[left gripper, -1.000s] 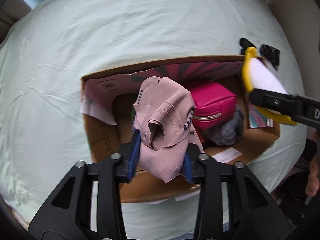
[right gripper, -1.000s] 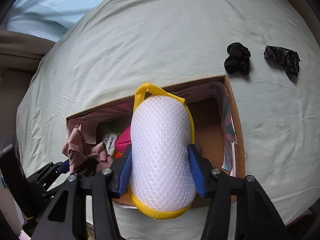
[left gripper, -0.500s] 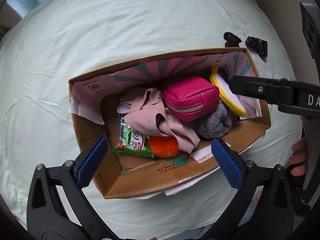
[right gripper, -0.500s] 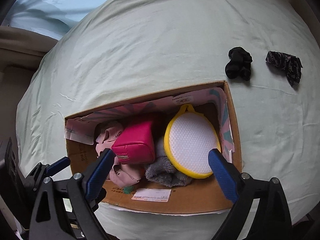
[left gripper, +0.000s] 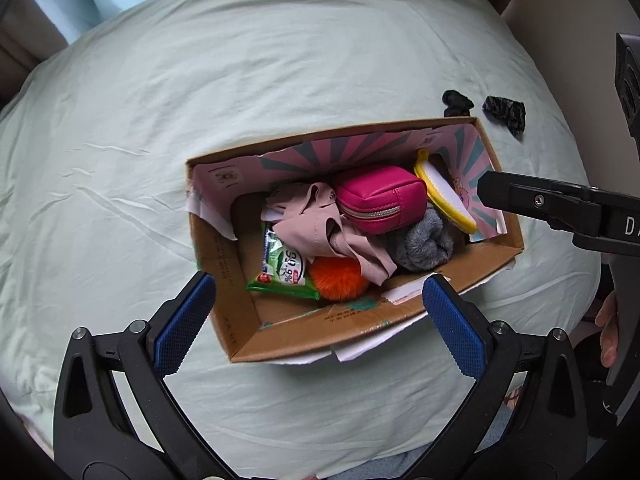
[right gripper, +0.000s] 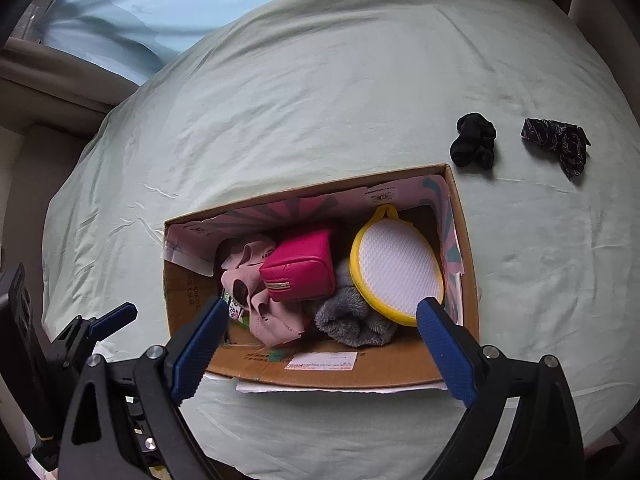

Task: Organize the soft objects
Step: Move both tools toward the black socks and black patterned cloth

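Both tools spread wide and empty, left tool [left gripper: 320, 316], right tool [right gripper: 322, 350], above the cardboard box [right gripper: 360, 374]

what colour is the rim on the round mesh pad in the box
Yellow, around a white mesh face. The round mesh pad shows best in the right wrist view.

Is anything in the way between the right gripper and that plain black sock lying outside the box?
Nothing blocks it from above. The open right gripper hovers over the cardboard box; the black sock lies beyond its far corner on bare sheet.
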The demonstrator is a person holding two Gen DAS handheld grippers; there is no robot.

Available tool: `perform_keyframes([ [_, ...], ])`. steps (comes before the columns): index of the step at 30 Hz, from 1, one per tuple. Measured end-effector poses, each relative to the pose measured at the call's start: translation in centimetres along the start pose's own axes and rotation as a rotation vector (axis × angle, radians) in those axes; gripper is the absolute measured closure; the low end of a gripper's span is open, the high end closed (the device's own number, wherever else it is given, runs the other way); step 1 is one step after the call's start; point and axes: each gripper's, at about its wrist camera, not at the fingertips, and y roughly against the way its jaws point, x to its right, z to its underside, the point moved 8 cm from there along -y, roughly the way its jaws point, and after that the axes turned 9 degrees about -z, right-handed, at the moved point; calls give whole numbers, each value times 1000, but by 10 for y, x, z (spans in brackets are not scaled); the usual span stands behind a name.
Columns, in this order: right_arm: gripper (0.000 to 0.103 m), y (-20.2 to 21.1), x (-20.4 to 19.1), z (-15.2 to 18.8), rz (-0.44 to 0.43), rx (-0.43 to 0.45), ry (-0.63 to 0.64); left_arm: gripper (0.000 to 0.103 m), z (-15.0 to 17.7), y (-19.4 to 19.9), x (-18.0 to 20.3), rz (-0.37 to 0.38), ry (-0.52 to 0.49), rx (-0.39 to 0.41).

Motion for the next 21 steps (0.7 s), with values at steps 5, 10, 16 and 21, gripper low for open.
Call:
perform_keyframes([
  [5, 9, 26, -16, 10, 11, 33, 40, 0, 7, 30, -8, 13, 38, 50],
  [10, 9, 64, -34, 19, 53, 114, 133, 0, 13, 66, -15, 21, 86, 119],
  [16, 9, 126, -60, 28, 129, 275, 260, 0, 18, 119, -26, 14, 157, 233],
  [21, 9, 175, -72, 40, 176, 410, 324, 0, 22, 168, -34, -31, 220, 352],
])
